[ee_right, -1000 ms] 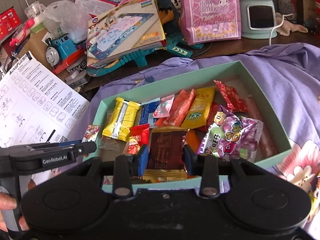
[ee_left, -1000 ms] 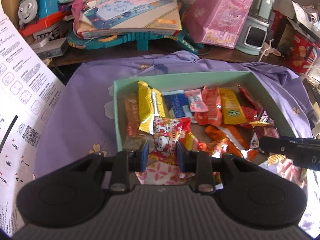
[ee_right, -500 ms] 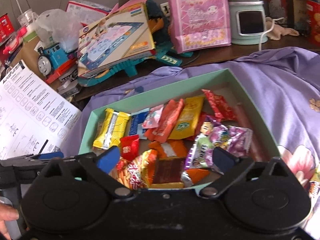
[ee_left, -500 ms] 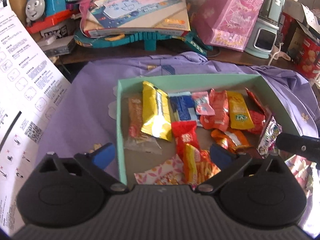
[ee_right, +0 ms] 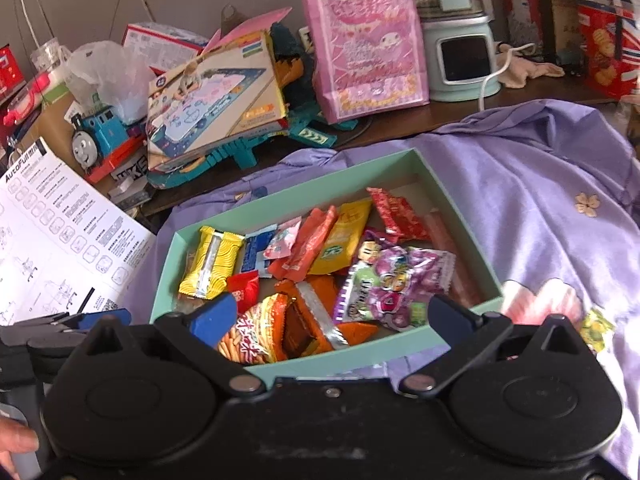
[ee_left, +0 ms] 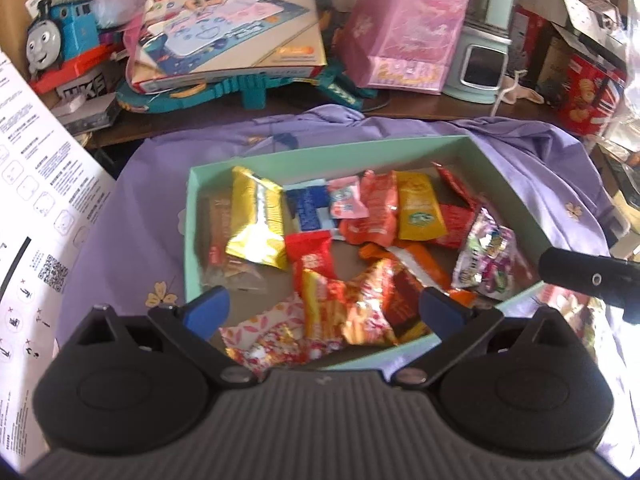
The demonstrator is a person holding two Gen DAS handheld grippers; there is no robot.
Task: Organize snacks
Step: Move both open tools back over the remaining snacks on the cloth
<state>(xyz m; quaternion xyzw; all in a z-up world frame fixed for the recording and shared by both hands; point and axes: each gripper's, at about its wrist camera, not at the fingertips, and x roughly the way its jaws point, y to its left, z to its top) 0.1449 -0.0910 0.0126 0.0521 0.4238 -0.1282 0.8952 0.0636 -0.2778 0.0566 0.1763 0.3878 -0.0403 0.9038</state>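
Note:
A mint green box (ee_left: 192, 216) (ee_right: 464, 208) sits on a purple flowered cloth, filled with several snack packets. Among them are a yellow packet (ee_left: 256, 220) (ee_right: 210, 262), a purple candy bag (ee_left: 486, 256) (ee_right: 396, 284) and a pink-and-white cartoon packet (ee_left: 276, 340) lying at the near edge. My left gripper (ee_left: 324, 312) hangs open over the box's near side with nothing between its blue pads. My right gripper (ee_right: 332, 316) is open too, above the near edge, holding nothing. A brown packet (ee_right: 298, 330) lies among the snacks below it. The right gripper's finger (ee_left: 588, 280) shows at the left wrist view's right edge.
The purple cloth (ee_right: 540, 200) spreads to the right of the box. A white instruction sheet (ee_left: 36, 184) stands at the left. Behind the box are a toy train (ee_left: 60, 40), a boxed drawing mat (ee_left: 232, 44), a pink gift bag (ee_right: 360, 44) and a pale green appliance (ee_right: 460, 56).
Both grippers were shut on packets, the left on the cartoon packet, the right on the brown one. Both opened wide, the packets now lie in the box, and both grippers have pulled back.

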